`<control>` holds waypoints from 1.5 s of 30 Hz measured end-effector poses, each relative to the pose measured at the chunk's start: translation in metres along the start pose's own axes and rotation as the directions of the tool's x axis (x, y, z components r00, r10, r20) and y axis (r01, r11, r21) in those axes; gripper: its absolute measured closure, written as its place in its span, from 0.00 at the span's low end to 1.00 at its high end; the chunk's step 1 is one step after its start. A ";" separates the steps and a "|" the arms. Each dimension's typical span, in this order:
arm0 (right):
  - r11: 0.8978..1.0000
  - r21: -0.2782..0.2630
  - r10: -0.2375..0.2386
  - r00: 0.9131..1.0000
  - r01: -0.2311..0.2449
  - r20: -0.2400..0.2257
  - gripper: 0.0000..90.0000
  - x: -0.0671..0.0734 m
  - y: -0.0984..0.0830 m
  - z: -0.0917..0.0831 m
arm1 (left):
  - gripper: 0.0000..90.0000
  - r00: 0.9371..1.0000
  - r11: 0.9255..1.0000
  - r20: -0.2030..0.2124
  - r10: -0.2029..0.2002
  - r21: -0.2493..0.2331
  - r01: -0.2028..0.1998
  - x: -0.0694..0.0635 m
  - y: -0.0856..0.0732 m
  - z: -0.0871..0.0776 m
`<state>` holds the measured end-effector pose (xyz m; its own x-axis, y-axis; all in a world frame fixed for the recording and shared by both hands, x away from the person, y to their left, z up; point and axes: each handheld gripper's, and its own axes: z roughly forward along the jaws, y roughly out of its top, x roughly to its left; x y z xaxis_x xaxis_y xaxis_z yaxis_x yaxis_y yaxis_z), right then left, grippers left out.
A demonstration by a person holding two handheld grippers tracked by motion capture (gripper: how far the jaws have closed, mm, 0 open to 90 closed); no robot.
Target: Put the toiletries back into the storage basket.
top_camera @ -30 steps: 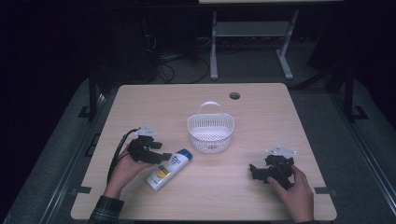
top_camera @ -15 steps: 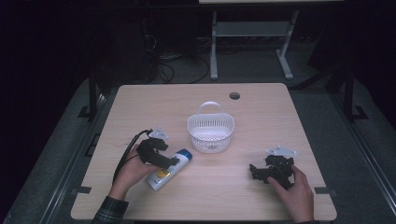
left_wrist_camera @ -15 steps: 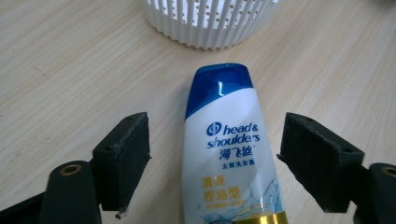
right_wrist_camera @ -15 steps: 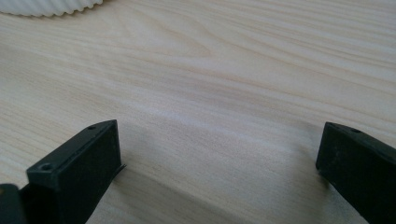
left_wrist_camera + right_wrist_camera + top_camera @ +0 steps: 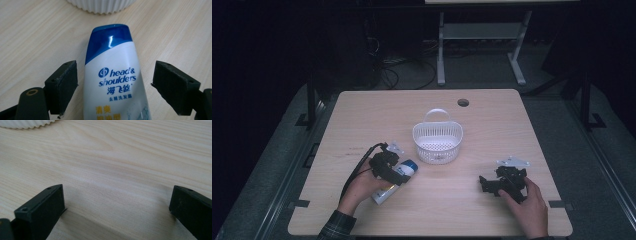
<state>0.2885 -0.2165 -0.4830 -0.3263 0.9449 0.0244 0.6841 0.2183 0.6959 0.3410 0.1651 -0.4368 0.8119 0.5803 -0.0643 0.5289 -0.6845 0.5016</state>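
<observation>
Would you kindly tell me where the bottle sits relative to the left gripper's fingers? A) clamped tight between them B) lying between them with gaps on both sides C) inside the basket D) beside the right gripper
B: in the left gripper view the bottle lies on the table between the open fingers, with bare wood showing on each side.

Dim room, lit counter (image 5: 512, 125).
Glare streaks the bottle (image 5: 110, 41) cap; soft shadows, near edges slightly blurred.
</observation>
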 end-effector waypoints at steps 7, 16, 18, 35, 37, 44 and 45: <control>1.000 0.000 0.000 1.000 0.000 0.000 0.00 0.000 0.000 0.000 | 0.22 1.000 0.999 -0.014 0.005 0.037 -0.004 -0.002 0.001 0.010; 1.000 0.001 0.000 1.000 0.000 0.000 0.00 0.000 0.000 0.000 | 0.24 0.999 0.998 -0.032 0.008 0.056 -0.006 -0.003 0.000 0.015; 1.000 0.000 0.000 1.000 0.000 0.000 0.00 0.000 0.000 0.000 | 0.26 0.999 0.998 -0.038 0.011 0.059 -0.008 -0.003 0.000 0.014; 1.000 0.000 0.000 1.000 0.000 0.000 0.00 0.000 0.000 0.000 | 0.35 0.999 0.999 -0.035 0.017 0.049 -0.015 -0.004 0.000 0.011; 1.000 0.001 0.000 1.000 0.000 0.000 0.00 0.000 0.000 0.000 | 0.36 0.999 0.999 -0.033 0.014 0.030 -0.013 -0.004 -0.001 0.009; 1.000 0.000 0.000 1.000 0.000 0.000 0.00 0.000 0.000 0.000 | 0.36 1.000 0.999 -0.001 -0.007 -0.044 0.007 0.000 -0.004 -0.004; 1.000 0.000 0.000 1.000 0.000 0.000 0.00 0.000 0.000 0.000 | 0.36 1.000 0.998 0.002 -0.013 -0.055 0.013 0.000 -0.005 -0.005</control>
<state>0.2885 -0.2165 -0.4829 -0.3266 0.9449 0.0241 0.6840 0.2187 0.6960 0.3371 0.1709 -0.4350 0.8054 0.5882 -0.0726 0.5251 -0.6514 0.5476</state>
